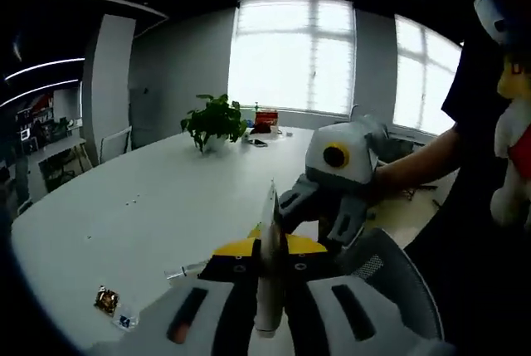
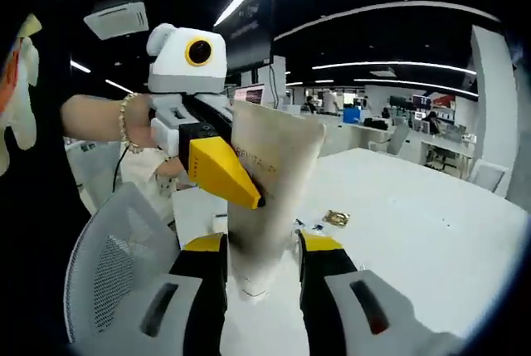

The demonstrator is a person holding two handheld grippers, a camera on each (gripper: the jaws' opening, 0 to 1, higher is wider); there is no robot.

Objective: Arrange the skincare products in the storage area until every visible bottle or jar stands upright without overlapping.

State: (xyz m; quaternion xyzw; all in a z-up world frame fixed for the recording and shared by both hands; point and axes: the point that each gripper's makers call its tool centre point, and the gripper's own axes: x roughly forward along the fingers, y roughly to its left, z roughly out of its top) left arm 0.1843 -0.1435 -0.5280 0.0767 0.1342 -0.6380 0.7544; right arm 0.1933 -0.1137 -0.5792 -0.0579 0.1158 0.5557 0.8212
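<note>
A cream squeeze tube stands cap down with its flat crimped end up, above the white table. In the right gripper view my right gripper has its yellow-tipped jaws against both sides of the tube's lower part. My left gripper comes in from the left there, one yellow jaw pressed on the tube's face and the other hidden behind it. In the left gripper view the tube shows edge-on, and my left gripper is shut on it. My right gripper reaches in from the right, held by a hand.
A grey mesh chair stands close below the grippers. Small wrappers lie near the table's front edge. A potted plant and a red box sit at the far end of the table. A person's arm wears a bracelet.
</note>
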